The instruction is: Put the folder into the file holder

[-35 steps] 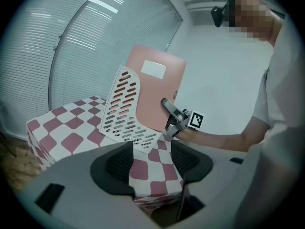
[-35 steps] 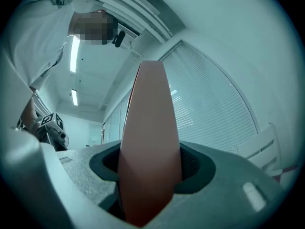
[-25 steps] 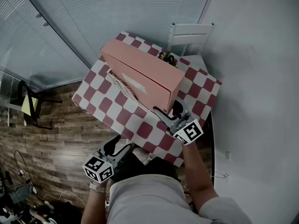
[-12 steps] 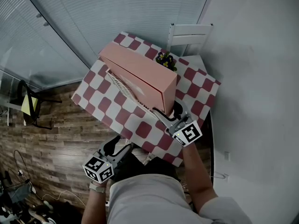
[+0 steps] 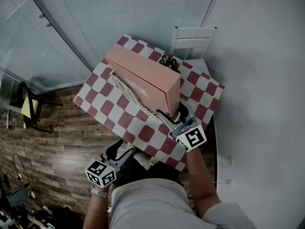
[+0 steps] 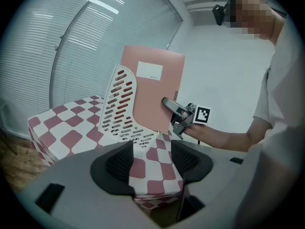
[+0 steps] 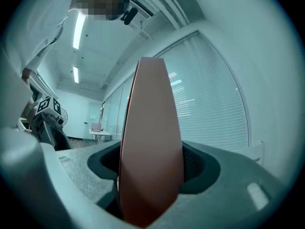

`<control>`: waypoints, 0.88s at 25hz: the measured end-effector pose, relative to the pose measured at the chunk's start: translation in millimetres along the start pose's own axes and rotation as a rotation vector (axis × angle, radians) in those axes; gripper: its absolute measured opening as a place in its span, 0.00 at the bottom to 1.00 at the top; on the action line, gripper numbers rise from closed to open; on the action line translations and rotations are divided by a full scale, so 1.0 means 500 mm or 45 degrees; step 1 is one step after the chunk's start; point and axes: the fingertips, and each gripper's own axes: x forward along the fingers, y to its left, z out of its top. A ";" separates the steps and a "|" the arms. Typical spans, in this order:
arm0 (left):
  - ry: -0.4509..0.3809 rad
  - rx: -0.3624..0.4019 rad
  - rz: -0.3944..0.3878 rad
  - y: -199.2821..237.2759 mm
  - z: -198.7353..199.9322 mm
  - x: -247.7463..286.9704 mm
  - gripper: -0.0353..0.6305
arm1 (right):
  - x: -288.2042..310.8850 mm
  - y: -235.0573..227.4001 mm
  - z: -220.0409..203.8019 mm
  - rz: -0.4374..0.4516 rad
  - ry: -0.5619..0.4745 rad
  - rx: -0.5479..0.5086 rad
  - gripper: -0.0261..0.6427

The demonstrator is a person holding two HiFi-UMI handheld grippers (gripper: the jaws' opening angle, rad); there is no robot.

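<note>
A thick pink folder stands upright in the white perforated file holder on the checkered table. My right gripper is at the folder's near end. The folder's spine sits between its jaws, which have just been opening, and slim gaps show beside the pads. The left gripper view shows the folder, the holder and the right gripper side on. My left gripper hangs below the table's near edge, open with nothing in it.
A white chair stands behind the table, with a small potted plant beside the folder's far end. A black chair stands on the wooden floor to the left. The white wall runs along the right.
The folder has tipped from a slant to upright in the holder. The right gripper rolled a little with it, and its jaws spread. The left gripper stayed where it was.
</note>
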 end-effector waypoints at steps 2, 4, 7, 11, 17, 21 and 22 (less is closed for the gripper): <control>0.003 -0.001 -0.002 -0.001 -0.002 0.000 0.41 | 0.004 0.001 0.023 0.005 -0.024 -0.012 0.49; 0.006 -0.001 -0.004 -0.002 -0.003 -0.001 0.41 | 0.011 0.003 0.050 0.010 -0.046 -0.027 0.50; 0.007 -0.004 -0.006 -0.004 -0.005 -0.001 0.41 | 0.021 0.004 0.076 0.019 -0.051 -0.052 0.50; 0.005 -0.007 -0.005 -0.005 -0.008 -0.003 0.41 | 0.015 -0.002 0.083 0.011 -0.079 -0.022 0.47; 0.004 -0.012 -0.005 0.002 -0.008 -0.006 0.41 | 0.004 -0.010 0.089 -0.020 -0.193 0.040 0.46; 0.007 -0.009 -0.008 0.003 -0.008 -0.006 0.41 | 0.012 -0.007 0.106 -0.015 -0.292 0.055 0.46; 0.011 -0.008 -0.009 0.004 -0.010 -0.006 0.41 | 0.015 -0.008 0.108 -0.012 -0.314 0.058 0.46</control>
